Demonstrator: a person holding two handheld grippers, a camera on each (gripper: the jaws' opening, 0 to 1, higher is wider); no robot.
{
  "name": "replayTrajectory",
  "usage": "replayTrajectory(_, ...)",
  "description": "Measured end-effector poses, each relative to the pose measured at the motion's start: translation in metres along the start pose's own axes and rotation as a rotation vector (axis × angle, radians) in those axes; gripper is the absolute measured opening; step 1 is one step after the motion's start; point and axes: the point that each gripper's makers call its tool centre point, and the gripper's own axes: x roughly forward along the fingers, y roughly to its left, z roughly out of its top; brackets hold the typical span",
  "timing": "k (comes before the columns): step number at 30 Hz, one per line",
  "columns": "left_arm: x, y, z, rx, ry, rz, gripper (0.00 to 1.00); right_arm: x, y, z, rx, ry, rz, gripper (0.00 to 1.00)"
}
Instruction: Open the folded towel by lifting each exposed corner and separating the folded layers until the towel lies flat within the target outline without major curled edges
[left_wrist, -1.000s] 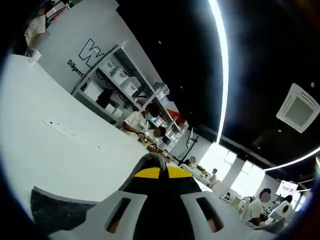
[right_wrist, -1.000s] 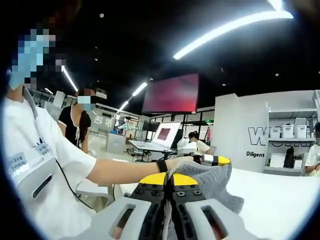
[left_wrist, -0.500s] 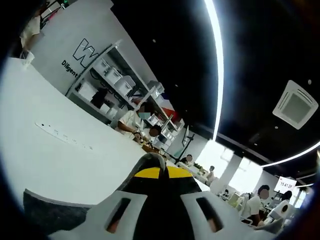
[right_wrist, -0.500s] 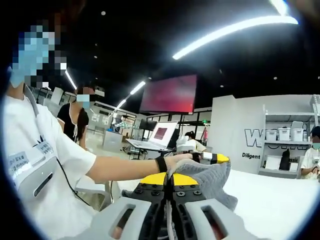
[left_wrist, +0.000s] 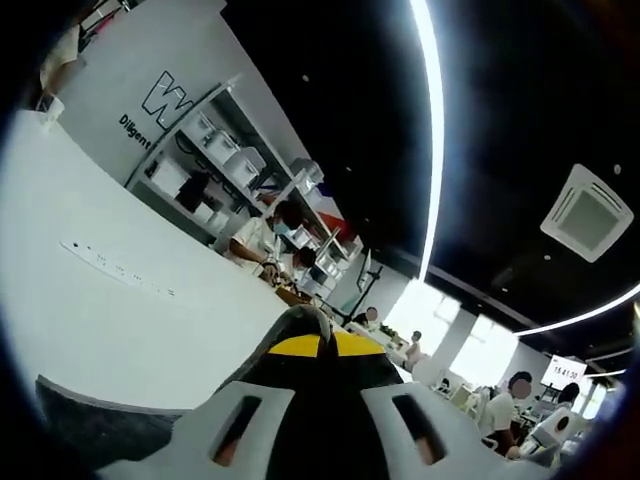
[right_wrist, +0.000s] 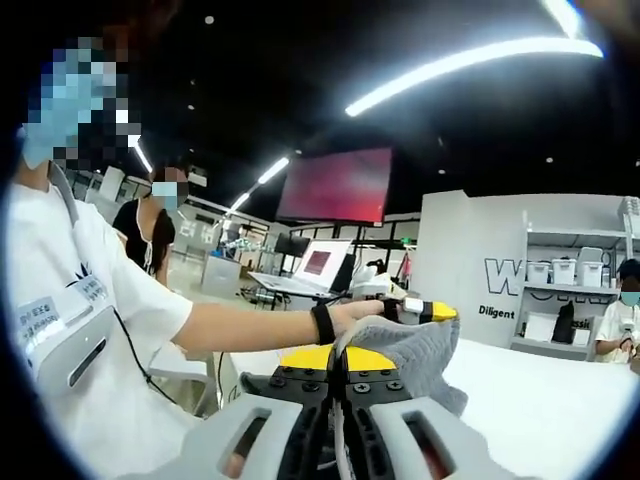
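**Both grippers pinching the grey towel, lifted off the tabletop**

Right gripper (right_wrist: 333, 372) has its jaws closed on an edge of the grey towel (right_wrist: 405, 355) — the cloth bunches up just past the yellow tips and drapes down to the right over the white tabletop (right_wrist: 560, 410). In that same view the left gripper (right_wrist: 425, 311) sits at the towel's far upper edge, held by the person's hand (right_wrist: 358, 313).

Left gripper view: jaws of that gripper (left_wrist: 318, 340) look pressed together with a bit of grey cloth poking out at the tip, and more towel hangs at lower left. Shelves (left_wrist: 215, 165) line the wall behind.
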Motion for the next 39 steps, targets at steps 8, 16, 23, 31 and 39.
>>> replayTrajectory(8, 0.005, -0.004, -0.003, -0.004, 0.014, -0.014, 0.00, -0.004, -0.002, -0.001, -0.014, 0.014, -0.012, 0.00)
replayTrajectory(16, 0.011, -0.014, -0.009, 0.004, 0.027, -0.018, 0.00, -0.008, -0.005, -0.004, -0.012, 0.016, -0.027, 0.00)
replayTrajectory(23, 0.017, -0.019, -0.012, 0.013, 0.034, -0.026, 0.00, -0.014, -0.009, -0.007, -0.005, 0.019, -0.046, 0.00)
replayTrajectory(31, 0.018, -0.025, -0.018, 0.001, 0.038, -0.035, 0.00, -0.021, -0.012, -0.009, -0.014, 0.032, -0.060, 0.00)
replayTrajectory(39, 0.022, -0.033, -0.021, -0.022, 0.036, -0.065, 0.00, -0.030, -0.017, -0.010, -0.027, 0.042, -0.079, 0.00)
